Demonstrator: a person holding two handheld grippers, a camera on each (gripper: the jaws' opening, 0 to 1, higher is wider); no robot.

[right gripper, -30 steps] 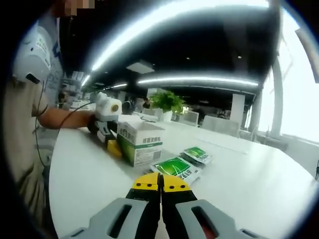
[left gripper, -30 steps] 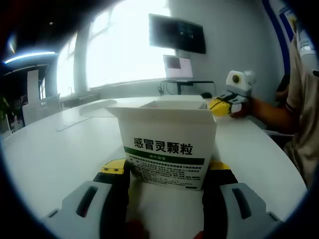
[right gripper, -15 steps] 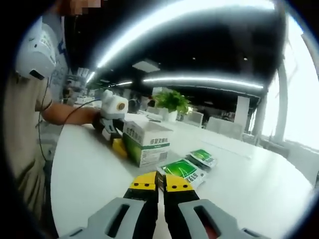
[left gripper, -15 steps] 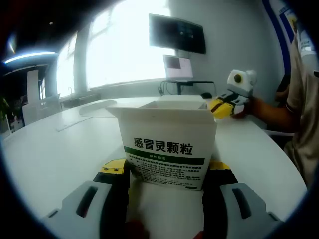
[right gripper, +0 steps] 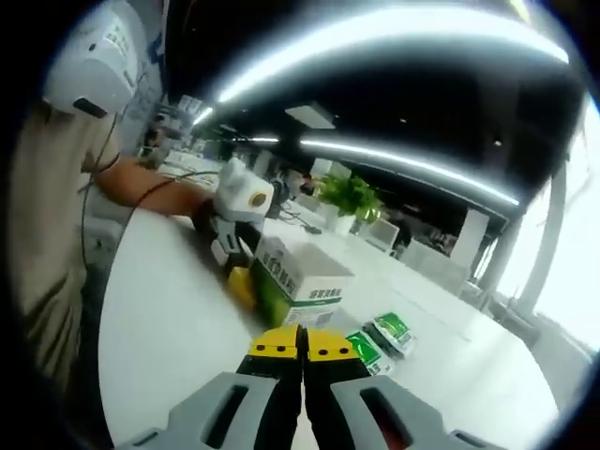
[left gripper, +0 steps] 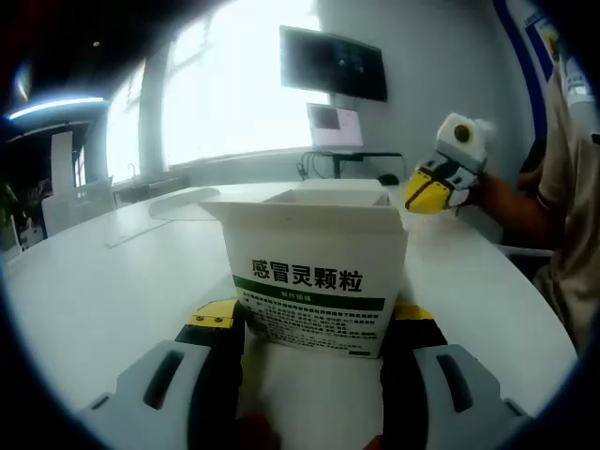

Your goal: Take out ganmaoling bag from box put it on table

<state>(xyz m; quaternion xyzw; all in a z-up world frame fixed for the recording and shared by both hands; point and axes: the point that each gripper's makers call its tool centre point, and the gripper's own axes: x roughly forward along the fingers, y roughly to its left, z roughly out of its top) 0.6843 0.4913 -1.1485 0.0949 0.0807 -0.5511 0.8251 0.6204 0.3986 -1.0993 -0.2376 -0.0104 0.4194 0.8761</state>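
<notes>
A white ganmaoling box [left gripper: 314, 272] with green print stands on the white table [left gripper: 103, 281], its top flaps open. My left gripper [left gripper: 314, 319] is shut on the box's lower sides, one yellow-tipped jaw on each side. My right gripper [left gripper: 433, 189] hovers in the air beyond the box's right top corner, a hand behind it. In the right gripper view my right gripper [right gripper: 302, 343] is shut with nothing in it. It points toward the box [right gripper: 302, 287], which the left gripper [right gripper: 236, 246] holds. Two green ganmaoling bags [right gripper: 362, 349] [right gripper: 393, 329] lie on the table beside the box.
A person in a beige shirt [left gripper: 572, 216] stands at the table's right edge. A monitor [left gripper: 334, 63] and a small screen [left gripper: 335, 125] are behind the table near bright windows. A potted plant [right gripper: 351, 196] and office desks stand far off.
My right gripper has lifted off the table level and risen a little toward the box top. The box and left gripper have not moved. The bags lie where they were.
</notes>
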